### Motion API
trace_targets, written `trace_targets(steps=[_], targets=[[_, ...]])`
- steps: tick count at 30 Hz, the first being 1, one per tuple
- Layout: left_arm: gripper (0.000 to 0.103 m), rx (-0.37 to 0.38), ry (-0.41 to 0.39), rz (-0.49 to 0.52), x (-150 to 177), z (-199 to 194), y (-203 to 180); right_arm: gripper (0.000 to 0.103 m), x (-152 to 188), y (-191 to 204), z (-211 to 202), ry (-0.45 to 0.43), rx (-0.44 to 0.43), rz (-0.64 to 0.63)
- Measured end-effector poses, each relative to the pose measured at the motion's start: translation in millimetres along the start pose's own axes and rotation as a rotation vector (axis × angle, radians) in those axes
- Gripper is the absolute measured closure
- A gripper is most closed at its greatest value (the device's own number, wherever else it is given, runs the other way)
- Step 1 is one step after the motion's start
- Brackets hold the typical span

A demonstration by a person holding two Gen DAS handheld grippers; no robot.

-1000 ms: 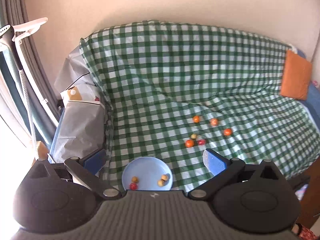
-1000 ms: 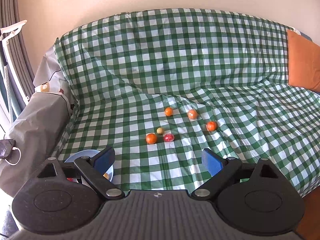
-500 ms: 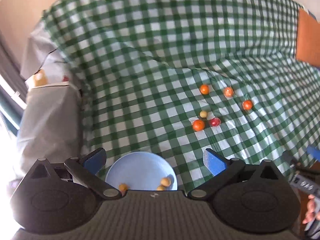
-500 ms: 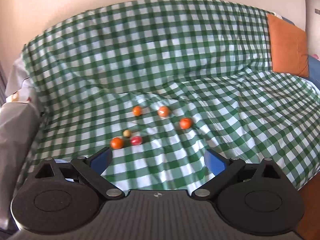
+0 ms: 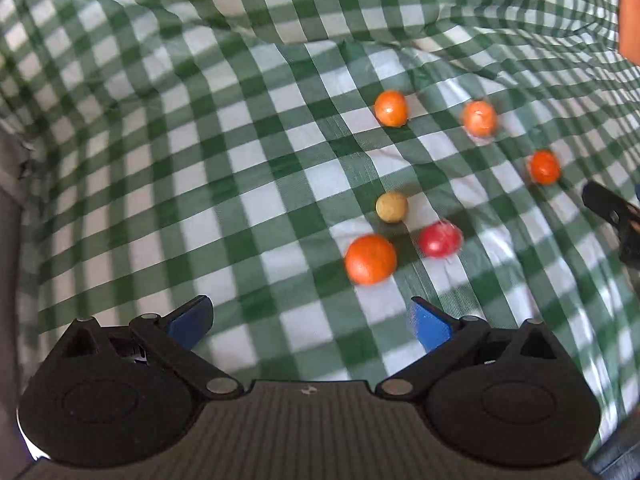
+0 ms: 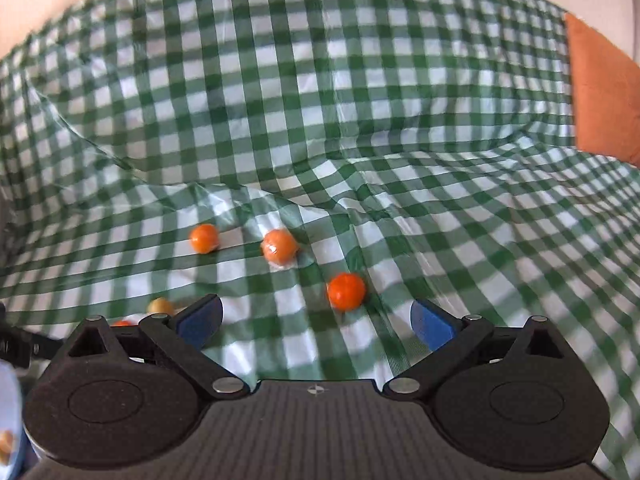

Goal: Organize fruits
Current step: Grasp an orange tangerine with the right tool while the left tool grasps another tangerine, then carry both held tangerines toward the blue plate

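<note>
Several small round fruits lie on the green checked cloth [image 5: 240, 160]. In the left wrist view a large orange fruit [image 5: 371, 259] sits just ahead of my open, empty left gripper [image 5: 310, 322], with a red fruit [image 5: 439, 239] and a yellow fruit [image 5: 391, 207] beside it, and orange fruits [image 5: 391, 108] [image 5: 479, 118] [image 5: 544, 167] farther off. In the right wrist view my right gripper [image 6: 316, 318] is open and empty, with an orange fruit [image 6: 346, 291] just ahead between the fingers. Two more orange fruits [image 6: 204, 238] [image 6: 280, 247] lie beyond. The yellow fruit [image 6: 161, 305] shows at the left finger.
An orange cushion [image 6: 604, 88] leans at the far right of the covered sofa. The edge of the light blue plate [image 6: 9, 420], with a fruit on it, shows at the lower left of the right wrist view. The right gripper's tip [image 5: 612, 208] shows at the right edge of the left wrist view.
Both grippers have moved forward and down toward the fruits, which now look much larger. The blue plate has dropped out of the left wrist view. Both grippers stay open.
</note>
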State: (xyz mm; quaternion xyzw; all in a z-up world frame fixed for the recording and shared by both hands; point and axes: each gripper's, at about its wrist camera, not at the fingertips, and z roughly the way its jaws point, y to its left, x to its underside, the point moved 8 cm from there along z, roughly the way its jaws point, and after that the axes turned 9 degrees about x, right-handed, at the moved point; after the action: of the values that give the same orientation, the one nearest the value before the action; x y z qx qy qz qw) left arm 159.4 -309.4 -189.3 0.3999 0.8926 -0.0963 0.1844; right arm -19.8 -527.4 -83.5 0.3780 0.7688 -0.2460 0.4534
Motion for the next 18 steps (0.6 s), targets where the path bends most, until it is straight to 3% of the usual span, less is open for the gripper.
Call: trace_targets(steps=[6, 8, 11, 13, 14, 15, 16, 17, 18], targets=[[0.0, 0.018, 0.038, 0.026, -16, 51, -4, 0.004, 6, 6, 93, 0.072, 0.027, -0.046], [0.0, 0.002, 0.072, 0.028, -15, 67, -3, 0.005, 14, 5, 116, 0.112, 0.038, -0.048], [0.0, 0.042, 0.07, -0.01, -17, 74, 0, 0.004, 26, 5, 134, 0.119, 0.049, -0.066], [0.008, 0.078, 0.078, -0.01, -18, 74, 0, 0.005, 29, 6, 134, 0.08, 0.051, -0.081], [0.025, 0.123, 0.075, 0.0, -19, 71, -4, 0.008, 29, 7, 134, 0.071, 0.05, -0.088], [0.054, 0.137, 0.072, 0.005, -20, 65, -7, 0.024, 29, 8, 131, 0.065, 0.04, -0.092], [0.064, 0.15, 0.073, 0.003, -21, 59, -11, 0.038, 28, 9, 128, 0.055, 0.022, -0.097], [0.065, 0.16, 0.074, -0.004, -22, 55, -12, 0.066, 26, 12, 125, 0.049, 0.017, -0.112], [0.065, 0.174, 0.057, -0.017, -22, 50, -13, 0.068, 25, 12, 124, 0.057, 0.027, -0.135]])
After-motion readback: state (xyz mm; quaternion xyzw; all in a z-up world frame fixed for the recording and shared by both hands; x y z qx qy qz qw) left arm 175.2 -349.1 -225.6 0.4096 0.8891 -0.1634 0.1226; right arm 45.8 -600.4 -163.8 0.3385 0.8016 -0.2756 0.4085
